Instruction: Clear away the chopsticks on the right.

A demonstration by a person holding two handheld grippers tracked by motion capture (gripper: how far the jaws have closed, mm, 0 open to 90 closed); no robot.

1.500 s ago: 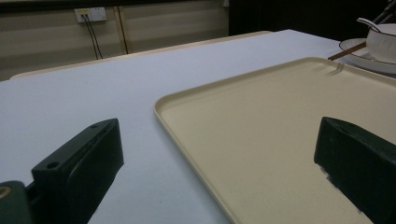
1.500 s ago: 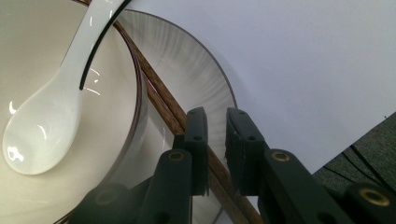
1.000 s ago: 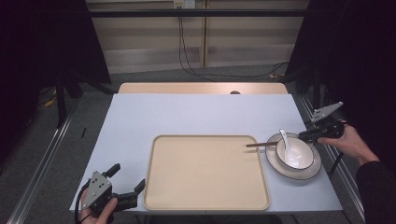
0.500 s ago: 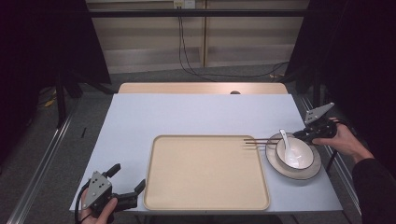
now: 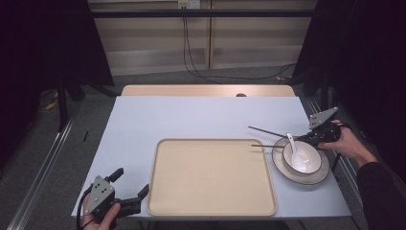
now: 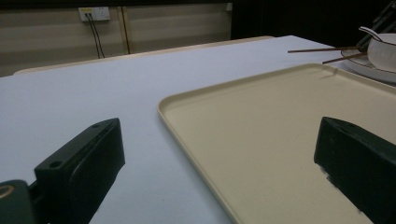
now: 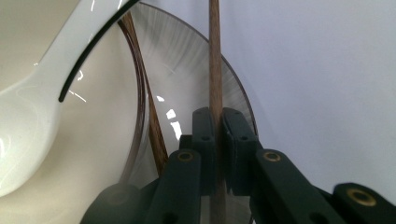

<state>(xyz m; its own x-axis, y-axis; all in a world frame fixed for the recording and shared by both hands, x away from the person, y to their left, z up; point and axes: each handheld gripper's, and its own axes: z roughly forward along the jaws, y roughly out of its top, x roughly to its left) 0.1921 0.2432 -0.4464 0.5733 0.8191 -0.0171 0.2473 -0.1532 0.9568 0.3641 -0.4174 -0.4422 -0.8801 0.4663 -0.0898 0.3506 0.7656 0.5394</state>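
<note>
Since the earlier frame your right gripper has closed its jaws on one chopstick, lifting it off the plate; second chopstick remains, left gripper idle, jaws wide and empty.

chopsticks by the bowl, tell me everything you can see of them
The chopsticks are two thin, dark brown sticks that look like wood. In the high view their tips point left and spread apart: one slants over the white table, the other reaches the beige tray's right rim. In the right gripper view the right gripper has its fingers shut on one stick, which runs straight up over the plate's rim. The second stick lies along the bowl's side, outside the fingers.
</note>
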